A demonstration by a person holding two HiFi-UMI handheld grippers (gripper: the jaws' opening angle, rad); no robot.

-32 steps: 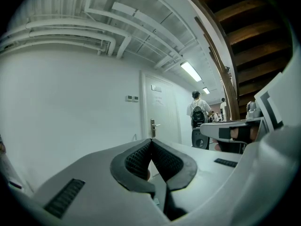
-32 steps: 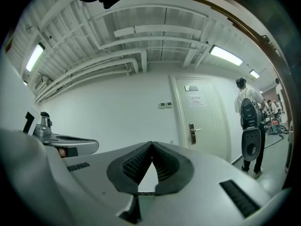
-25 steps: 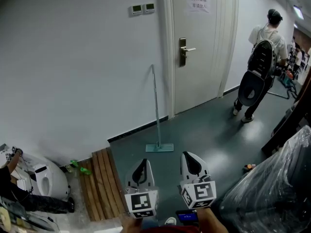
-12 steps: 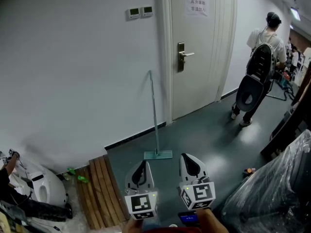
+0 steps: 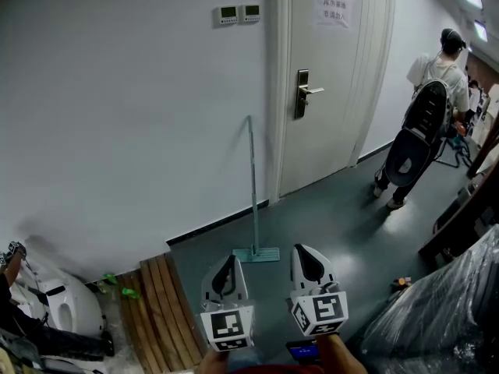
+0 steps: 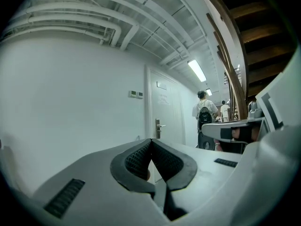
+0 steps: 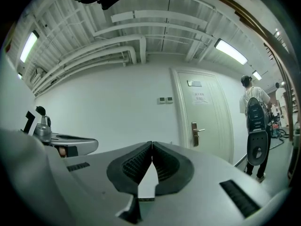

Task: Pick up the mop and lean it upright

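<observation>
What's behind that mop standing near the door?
Behind the mop is plain white wall with a dark skirting strip at the bottom. The door is just right of it. The thin pole hides almost nothing; its flat head covers some floor.

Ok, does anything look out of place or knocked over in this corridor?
Nothing much. The mop stands upright by the wall, left of the door. Only the wooden slats lying flat on the floor, with green scraps beside them, look like clutter.
</observation>
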